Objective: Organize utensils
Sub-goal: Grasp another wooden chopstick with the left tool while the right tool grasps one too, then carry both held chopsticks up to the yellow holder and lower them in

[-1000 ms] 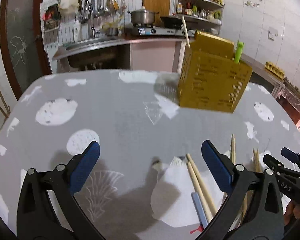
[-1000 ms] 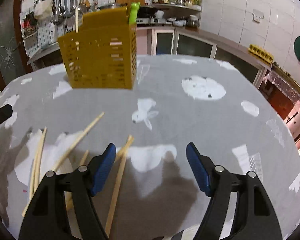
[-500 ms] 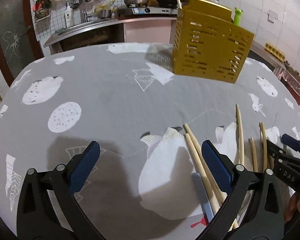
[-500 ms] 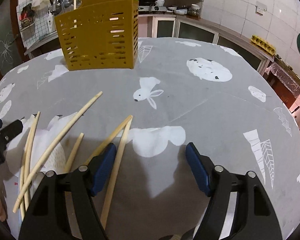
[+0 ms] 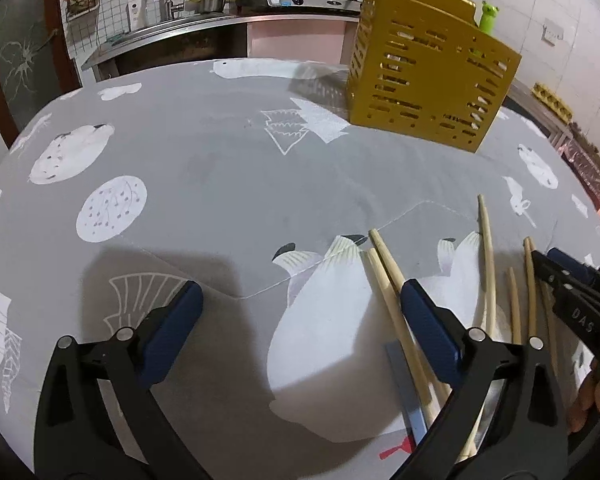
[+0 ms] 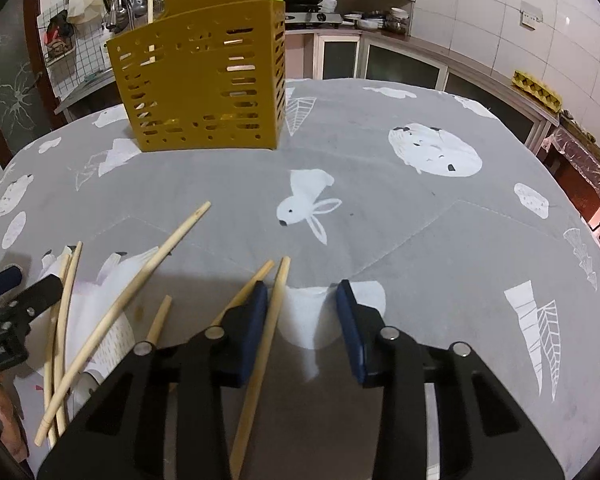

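The right tongs, lately narrowed, are held apart around one chopstick, unclamped. The left tongs are spread wide over the tabletop. A yellow utensil caddy is seen beyond.

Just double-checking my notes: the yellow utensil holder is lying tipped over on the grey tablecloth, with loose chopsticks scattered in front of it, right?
Not tipped over: the yellow utensil holder stands upright on the grey tablecloth, as the right wrist view shows. The chopsticks do lie loose in front.
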`<state>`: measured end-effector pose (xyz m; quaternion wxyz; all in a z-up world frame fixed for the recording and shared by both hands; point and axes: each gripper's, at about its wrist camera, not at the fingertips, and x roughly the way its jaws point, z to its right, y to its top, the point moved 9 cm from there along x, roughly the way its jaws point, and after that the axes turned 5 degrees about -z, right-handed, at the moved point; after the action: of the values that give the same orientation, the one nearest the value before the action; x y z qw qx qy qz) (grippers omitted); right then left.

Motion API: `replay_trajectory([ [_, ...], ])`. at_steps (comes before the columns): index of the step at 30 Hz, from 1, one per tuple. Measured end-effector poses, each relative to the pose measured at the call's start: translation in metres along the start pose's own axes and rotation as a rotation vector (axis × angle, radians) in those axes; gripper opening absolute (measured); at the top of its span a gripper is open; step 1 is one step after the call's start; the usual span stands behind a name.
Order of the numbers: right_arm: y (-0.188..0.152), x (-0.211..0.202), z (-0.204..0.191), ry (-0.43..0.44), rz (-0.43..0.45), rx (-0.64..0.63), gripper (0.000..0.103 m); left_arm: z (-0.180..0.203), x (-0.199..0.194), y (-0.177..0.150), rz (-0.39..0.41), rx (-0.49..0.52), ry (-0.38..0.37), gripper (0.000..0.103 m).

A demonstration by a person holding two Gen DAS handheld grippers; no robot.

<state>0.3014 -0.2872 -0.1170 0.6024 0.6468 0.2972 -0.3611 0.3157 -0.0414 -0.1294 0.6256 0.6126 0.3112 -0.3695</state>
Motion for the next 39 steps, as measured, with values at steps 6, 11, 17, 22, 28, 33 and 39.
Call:
replay_trajectory([
  [6,-0.001,-0.001,0.000,-0.007,0.000,-0.002,0.036,0.011,0.001,0.000,-0.003,0.057,0.023,0.076],
  [11,0.002,0.000,0.000,-0.017,-0.014,0.002,0.036,0.026,0.003,0.008,-0.025,0.089,0.014,0.047],
  [17,0.007,0.003,-0.002,-0.016,-0.027,0.014,0.019,0.042,0.010,0.016,-0.057,0.100,-0.004,0.023],
  [22,0.011,0.006,-0.005,-0.006,-0.029,0.032,0.008,0.042,0.014,0.021,-0.076,0.078,-0.032,0.007],
  [28,0.015,0.005,-0.005,0.012,-0.016,0.051,0.006,0.043,0.016,0.026,-0.083,0.060,-0.055,0.005],
  [33,0.023,-0.013,0.001,0.011,0.031,0.063,0.006,0.044,0.007,0.032,-0.048,0.045,-0.086,0.005],
  [39,0.037,-0.039,0.006,0.027,0.091,0.078,0.005,0.041,-0.021,0.047,0.037,0.038,-0.108,0.005],
])
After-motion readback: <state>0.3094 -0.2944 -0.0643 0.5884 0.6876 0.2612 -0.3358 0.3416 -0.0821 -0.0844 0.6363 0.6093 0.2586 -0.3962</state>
